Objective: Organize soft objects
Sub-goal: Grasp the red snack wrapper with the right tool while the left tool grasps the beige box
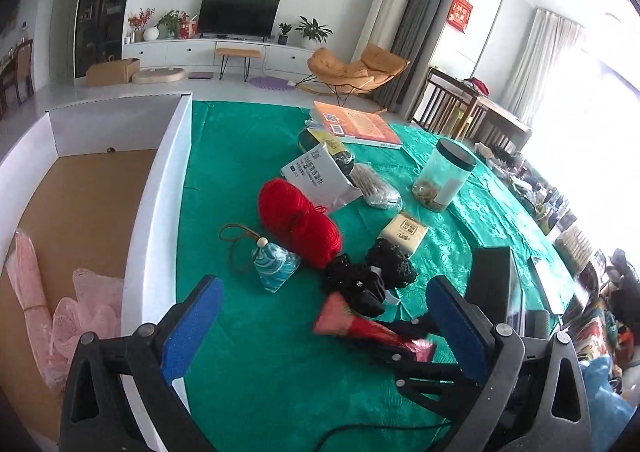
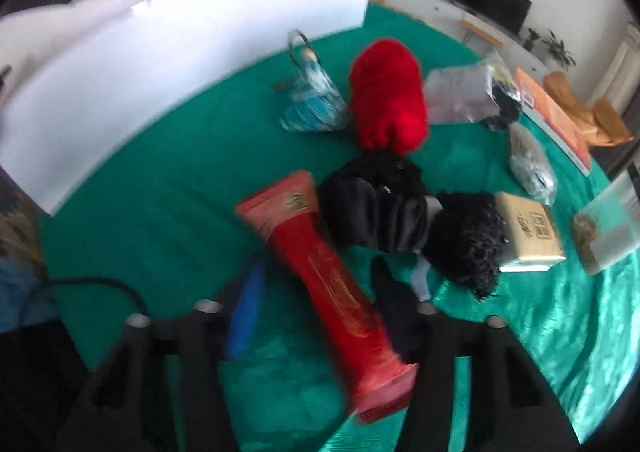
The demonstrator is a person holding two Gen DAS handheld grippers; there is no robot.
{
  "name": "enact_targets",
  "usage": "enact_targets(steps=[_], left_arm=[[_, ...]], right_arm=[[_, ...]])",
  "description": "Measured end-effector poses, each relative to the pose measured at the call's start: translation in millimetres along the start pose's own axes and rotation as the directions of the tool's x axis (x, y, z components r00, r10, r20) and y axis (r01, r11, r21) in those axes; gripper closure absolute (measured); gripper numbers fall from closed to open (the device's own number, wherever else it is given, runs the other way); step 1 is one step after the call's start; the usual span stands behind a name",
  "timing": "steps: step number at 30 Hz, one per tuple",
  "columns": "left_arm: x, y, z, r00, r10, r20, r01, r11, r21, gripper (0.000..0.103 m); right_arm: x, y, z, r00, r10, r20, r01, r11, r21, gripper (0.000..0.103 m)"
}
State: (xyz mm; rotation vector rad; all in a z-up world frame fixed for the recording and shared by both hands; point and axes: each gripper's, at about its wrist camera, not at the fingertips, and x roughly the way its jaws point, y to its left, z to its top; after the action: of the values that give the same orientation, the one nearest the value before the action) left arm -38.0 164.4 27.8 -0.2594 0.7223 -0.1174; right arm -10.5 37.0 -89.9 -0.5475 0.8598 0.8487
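Note:
My left gripper (image 1: pixel 320 316) is open and empty above the green tablecloth (image 1: pixel 248 340), beside a white box (image 1: pixel 160 187) that holds pink cloth (image 1: pixel 80 316). A red folded cloth bundle (image 2: pixel 332 284) lies between the fingers of my right gripper (image 2: pixel 324 312); the jaws stand apart around it and the view is blurred. It also shows in the left wrist view (image 1: pixel 360 324), with the right gripper (image 1: pixel 416 352) at it. Nearby lie a black fabric piece (image 2: pixel 384 207), red yarn (image 2: pixel 388 95) and a blue pouch (image 2: pixel 312 103).
A tissue pack (image 2: pixel 528 228), a plastic jar (image 1: pixel 444 175), an orange book (image 1: pixel 356 123), a white wipes pack (image 1: pixel 316 175) and a silvery bag (image 2: pixel 532 167) lie on the table. A black device (image 1: pixel 496 284) stands at the right.

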Motion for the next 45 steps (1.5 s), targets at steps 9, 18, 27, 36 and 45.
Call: enact_targets(steps=[9,18,27,36,45], left_arm=[[55.7,-50.4,26.4,0.996,-0.015,-0.092,0.027,0.992,0.125,0.002],[228.7,-148.1,38.5,0.923,0.168,-0.347,0.024,0.873,0.487,0.002],[263.1,-153.4,34.5,0.903,0.184,-0.388,0.02,0.884,0.467,0.047],[192.5,-131.6,58.5,0.946,-0.056,-0.32,0.127,0.97,0.206,0.048],[18.4,-7.3,79.3,0.995,0.021,-0.093,-0.013,0.996,0.083,0.048]], right_arm=[[-50.9,-88.3,-87.1,0.998,-0.024,0.061,-0.011,0.855,0.518,0.085],[-73.1,-206.4,-184.9,0.915,-0.13,0.381,-0.321,0.336,0.885,0.086],[-89.4,-223.7,-163.2,0.936,-0.329,0.124,0.017,0.395,0.919,0.085],[-84.6,-231.6,-140.9,0.951,-0.308,0.002,0.142,0.444,0.885,0.086],[-117.8,-152.2,-30.5,0.955,-0.173,0.243,-0.071,0.66,0.748,0.086]])
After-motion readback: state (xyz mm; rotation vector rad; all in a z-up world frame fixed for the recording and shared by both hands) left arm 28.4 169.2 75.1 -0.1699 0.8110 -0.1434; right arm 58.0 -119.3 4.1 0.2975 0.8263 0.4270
